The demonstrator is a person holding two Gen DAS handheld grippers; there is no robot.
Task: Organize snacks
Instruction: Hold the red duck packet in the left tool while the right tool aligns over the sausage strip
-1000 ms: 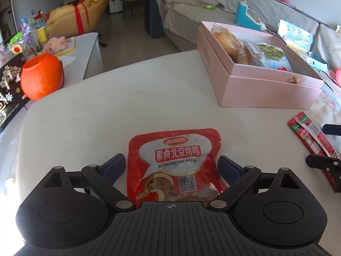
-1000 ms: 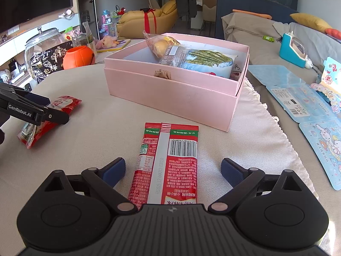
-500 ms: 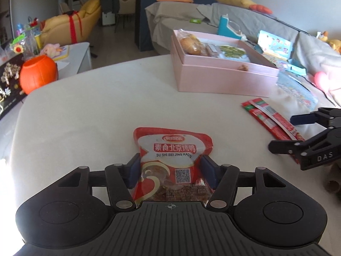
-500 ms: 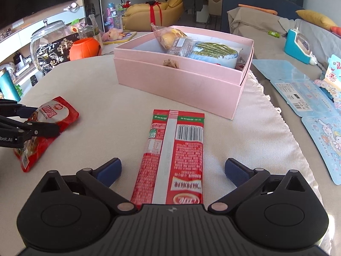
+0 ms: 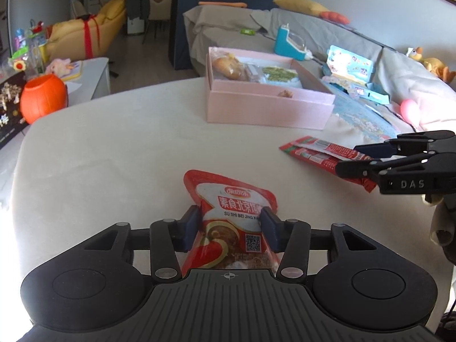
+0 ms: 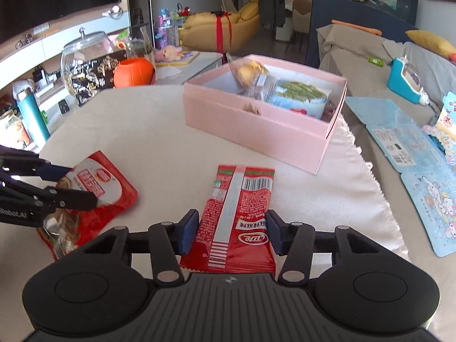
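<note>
Right wrist view: your right gripper (image 6: 232,235) jaws have just closed, pinching the long red foil packet (image 6: 238,219) lengthwise toward the far pink cardboard box (image 6: 256,128).

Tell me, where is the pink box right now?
The pink box sits on the white table, beyond both held snack packets; in the right wrist view it is straight ahead, with the orange pumpkin pot to its left.

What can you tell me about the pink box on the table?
The pink box is a wide, shallow rectangle that looks like matte cardboard. It stands open and level on the pale tablecloth, seemingly nested in its own lid. Inside lie a clear bag with a golden bun, a packet with a green picture and a small brown piece near the front wall. Neither gripper touches it.
</note>
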